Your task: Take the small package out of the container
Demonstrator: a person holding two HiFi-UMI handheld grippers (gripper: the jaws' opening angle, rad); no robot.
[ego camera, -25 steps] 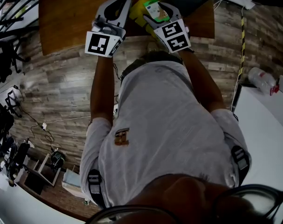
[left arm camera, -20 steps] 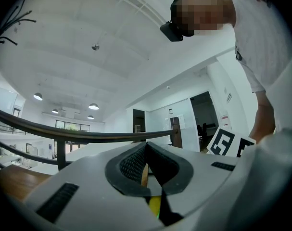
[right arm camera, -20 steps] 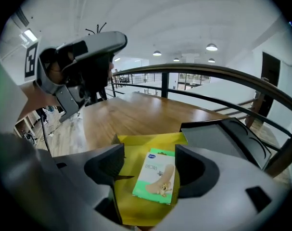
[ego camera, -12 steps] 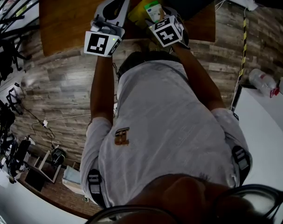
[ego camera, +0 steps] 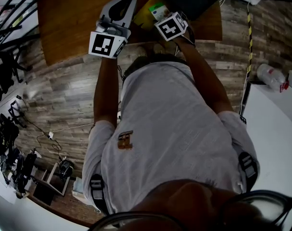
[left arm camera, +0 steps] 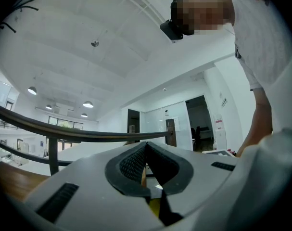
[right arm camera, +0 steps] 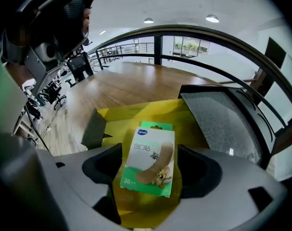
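The small green-and-white bandage package (right arm camera: 150,160) is lying in the open yellow box-like container (right arm camera: 131,117) on the brown wooden table (ego camera: 73,18), sitting ungripped between the right gripper's (right arm camera: 153,170) wide-spread fingers. The left gripper (left arm camera: 146,153) is hovering nearby with fingers closed on nothing visible. The lift-out apparently remains to be done.

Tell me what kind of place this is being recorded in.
Probably an open-plan office or lab: ceiling lights and glass doors in a large white hall, office chairs at desks, and cables and gear on the wood-plank floor by the wooden table.
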